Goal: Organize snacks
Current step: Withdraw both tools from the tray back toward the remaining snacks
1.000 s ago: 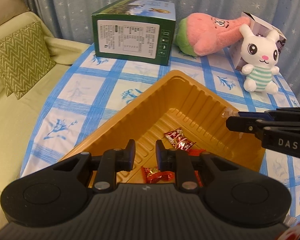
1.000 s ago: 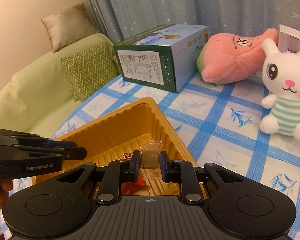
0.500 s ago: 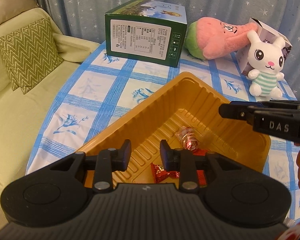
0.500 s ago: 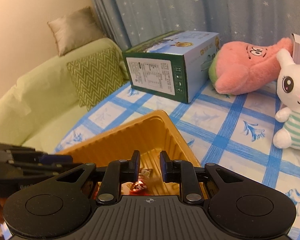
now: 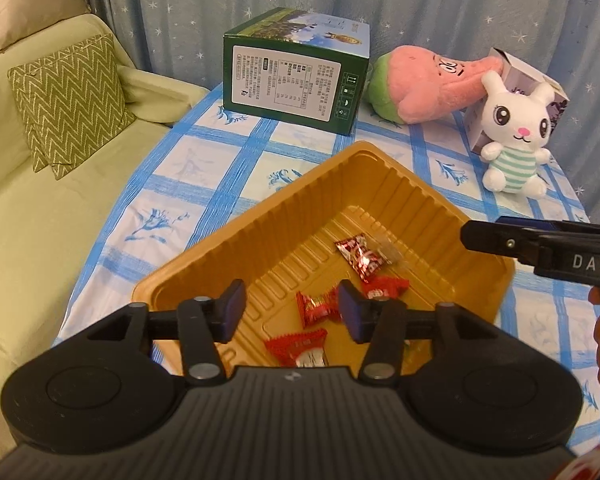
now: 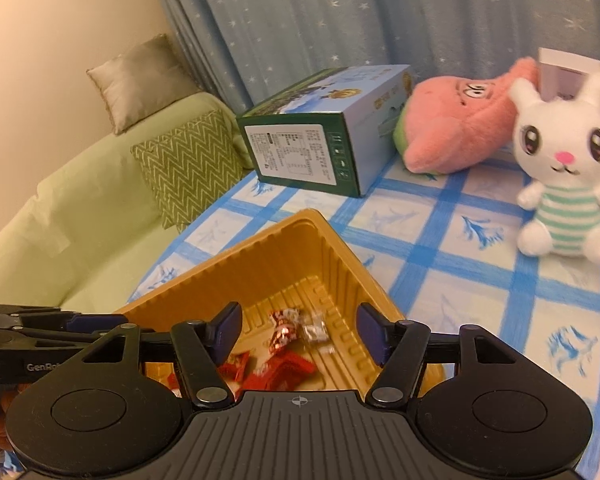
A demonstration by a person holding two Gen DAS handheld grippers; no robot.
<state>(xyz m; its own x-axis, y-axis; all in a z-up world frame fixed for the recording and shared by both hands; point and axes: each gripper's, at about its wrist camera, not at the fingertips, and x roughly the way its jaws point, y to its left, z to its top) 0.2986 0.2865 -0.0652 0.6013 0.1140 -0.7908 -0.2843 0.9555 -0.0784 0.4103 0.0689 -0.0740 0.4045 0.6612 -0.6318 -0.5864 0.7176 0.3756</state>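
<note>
An orange ribbed plastic tray (image 5: pixel 380 184) (image 6: pixel 284 248) sits on the blue-checked tablecloth. Several red-wrapped candies (image 5: pixel 316 308) (image 6: pixel 284 368) lie on its floor, along with a red-and-silver candy (image 5: pixel 358 256) (image 6: pixel 282 330) and a clear-wrapped one (image 5: pixel 392 254) (image 6: pixel 316 328). My left gripper (image 5: pixel 292 310) hovers above the tray's near side, its jaws opening with nothing held between them. My right gripper (image 6: pixel 298 332) hangs over the tray too, jaws opening and empty. The right gripper also enters the left wrist view from the right (image 5: pixel 540 244).
A green printed box (image 5: pixel 296 76) (image 6: pixel 324 140) stands at the table's far side. Beside it lie a pink plush (image 5: pixel 428 84) (image 6: pixel 460 124) and a white bunny plush (image 5: pixel 512 136) (image 6: pixel 564 176). A light green sofa with a zigzag cushion (image 5: pixel 68 100) borders the table's left edge.
Both grippers went from shut to open. The clear-wrapped candy that the right gripper held now lies in the tray. Both hands rose a little and pulled back from the tray.
</note>
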